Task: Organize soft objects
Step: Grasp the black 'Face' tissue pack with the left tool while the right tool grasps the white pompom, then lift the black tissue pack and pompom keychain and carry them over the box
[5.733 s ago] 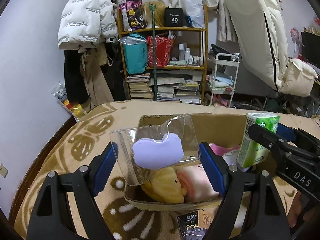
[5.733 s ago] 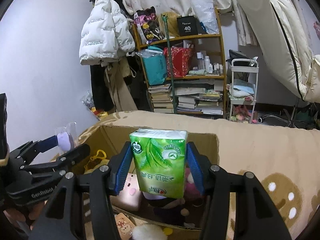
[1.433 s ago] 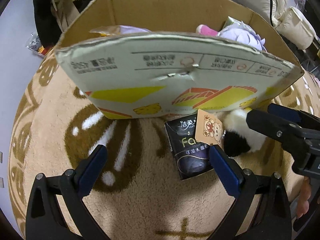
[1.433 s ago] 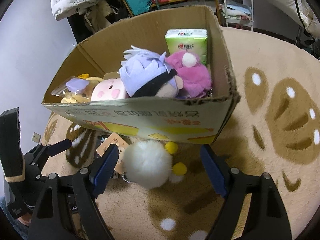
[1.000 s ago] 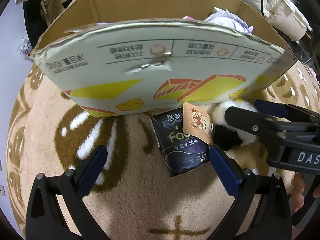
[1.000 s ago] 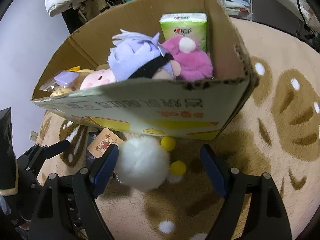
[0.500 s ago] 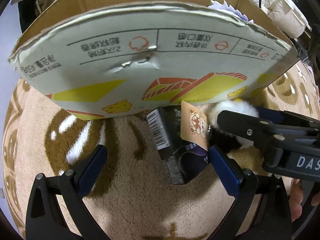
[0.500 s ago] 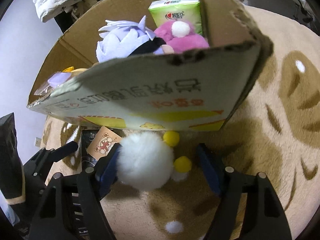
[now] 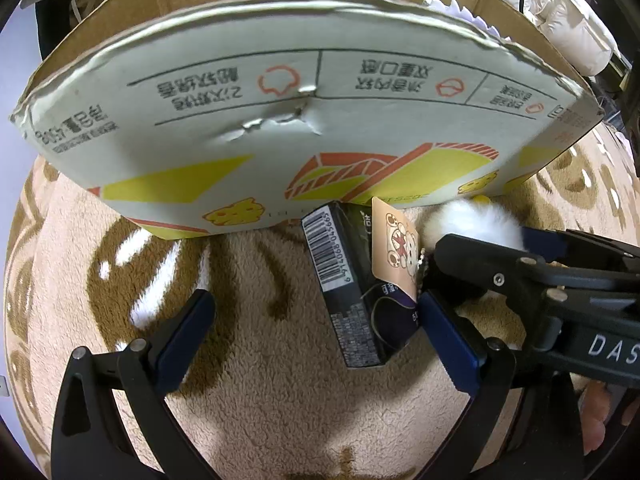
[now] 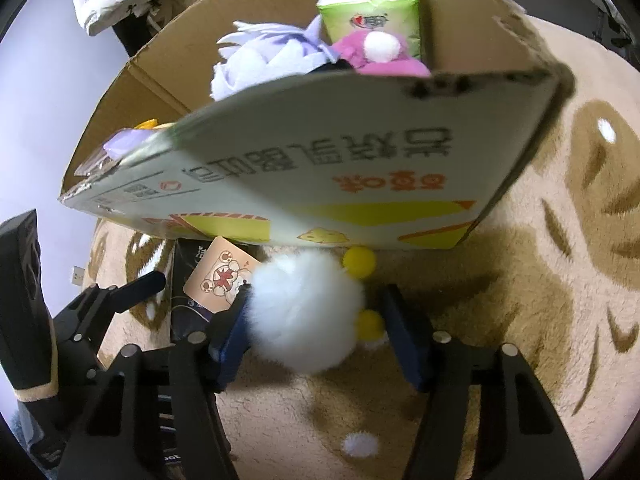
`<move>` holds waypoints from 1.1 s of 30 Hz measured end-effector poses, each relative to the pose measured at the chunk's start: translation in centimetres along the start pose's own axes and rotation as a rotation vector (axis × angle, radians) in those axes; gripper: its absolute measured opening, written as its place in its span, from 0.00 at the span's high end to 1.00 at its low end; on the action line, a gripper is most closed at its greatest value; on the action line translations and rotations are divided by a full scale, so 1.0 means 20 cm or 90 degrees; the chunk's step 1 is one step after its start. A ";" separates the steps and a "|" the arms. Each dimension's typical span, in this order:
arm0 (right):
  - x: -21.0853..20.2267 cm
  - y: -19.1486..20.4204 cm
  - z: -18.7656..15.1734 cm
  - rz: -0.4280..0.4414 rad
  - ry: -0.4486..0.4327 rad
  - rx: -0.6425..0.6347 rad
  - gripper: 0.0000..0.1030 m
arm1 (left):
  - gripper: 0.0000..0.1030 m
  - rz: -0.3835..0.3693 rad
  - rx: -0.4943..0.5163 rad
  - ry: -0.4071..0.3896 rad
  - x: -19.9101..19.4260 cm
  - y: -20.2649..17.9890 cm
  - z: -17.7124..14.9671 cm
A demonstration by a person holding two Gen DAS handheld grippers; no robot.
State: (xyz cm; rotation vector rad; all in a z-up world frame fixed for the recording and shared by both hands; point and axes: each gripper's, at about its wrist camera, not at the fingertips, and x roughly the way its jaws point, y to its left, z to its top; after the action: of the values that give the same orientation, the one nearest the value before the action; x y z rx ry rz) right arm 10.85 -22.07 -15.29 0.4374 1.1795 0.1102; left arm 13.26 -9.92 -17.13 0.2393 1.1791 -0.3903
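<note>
While the right gripper (image 10: 316,332) jaws close around the fluffy white pompom toy (image 10: 306,312) lying between them on the tan patterned blanket (image 10: 560,280), the left gripper (image 9: 316,344) gapes empty beside the dark rectangular packet (image 9: 352,292), before the printed cardboard box (image 10: 320,184).

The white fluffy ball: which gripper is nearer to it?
Right. The right gripper is closing around the white fluffy ball; the left gripper sits beside it, around the dark packet.
</note>
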 end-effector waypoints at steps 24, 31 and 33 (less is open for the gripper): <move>-0.04 0.07 0.04 -0.011 -0.018 -0.037 0.73 | 0.03 -0.019 0.006 0.007 -0.02 0.03 0.04; -0.07 0.05 0.05 -0.019 -0.023 -0.040 0.80 | 0.04 -0.020 0.004 0.000 -0.07 0.05 0.05; -0.06 0.07 0.05 -0.022 -0.027 -0.041 0.80 | 0.05 -0.016 0.007 0.002 -0.06 0.06 0.04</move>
State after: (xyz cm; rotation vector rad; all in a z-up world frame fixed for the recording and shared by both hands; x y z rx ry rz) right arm 11.45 -21.41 -13.39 0.3611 1.1384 0.1081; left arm 14.09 -8.95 -15.69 0.2351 1.1839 -0.4185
